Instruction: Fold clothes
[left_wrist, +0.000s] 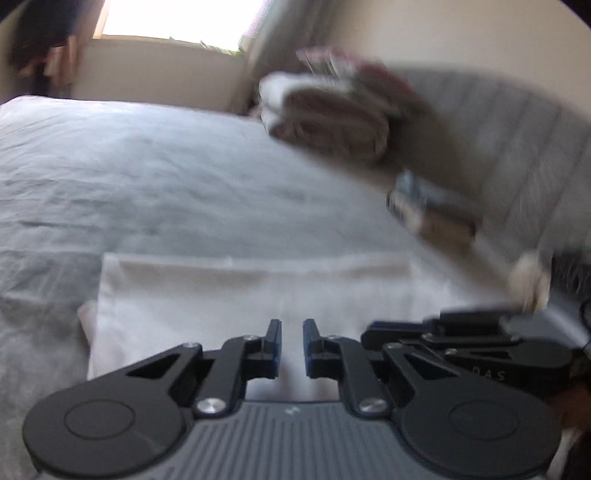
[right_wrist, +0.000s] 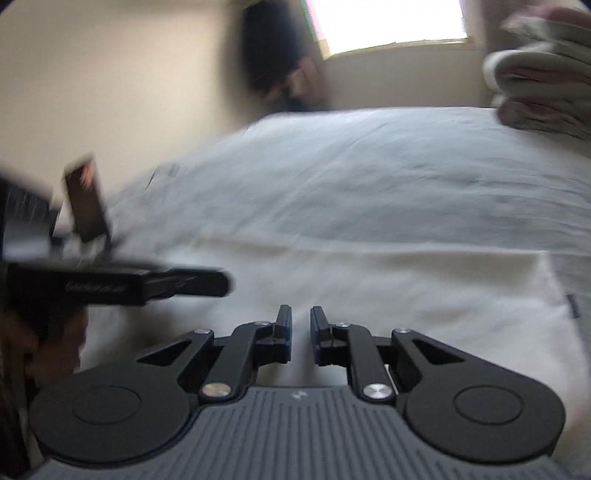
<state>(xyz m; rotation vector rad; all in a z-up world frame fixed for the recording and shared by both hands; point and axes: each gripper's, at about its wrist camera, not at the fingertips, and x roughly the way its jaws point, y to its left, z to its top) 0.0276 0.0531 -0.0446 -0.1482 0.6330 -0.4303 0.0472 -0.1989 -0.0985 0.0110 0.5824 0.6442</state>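
Left wrist view shows the white folded garment (left_wrist: 255, 295), soft, light and limp, lying on the bed (left_wrist: 147, 184), best pinched at an edge, under the left gripper (left_wrist: 291, 347) and right gripper (right_wrist: 300, 334), both narrowly parted and empty.

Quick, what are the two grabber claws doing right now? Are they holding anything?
Left gripper: jaws slightly apart, holding nothing, over the white folded cloth.
Right gripper: jaws slightly apart, holding nothing, over the same cloth.
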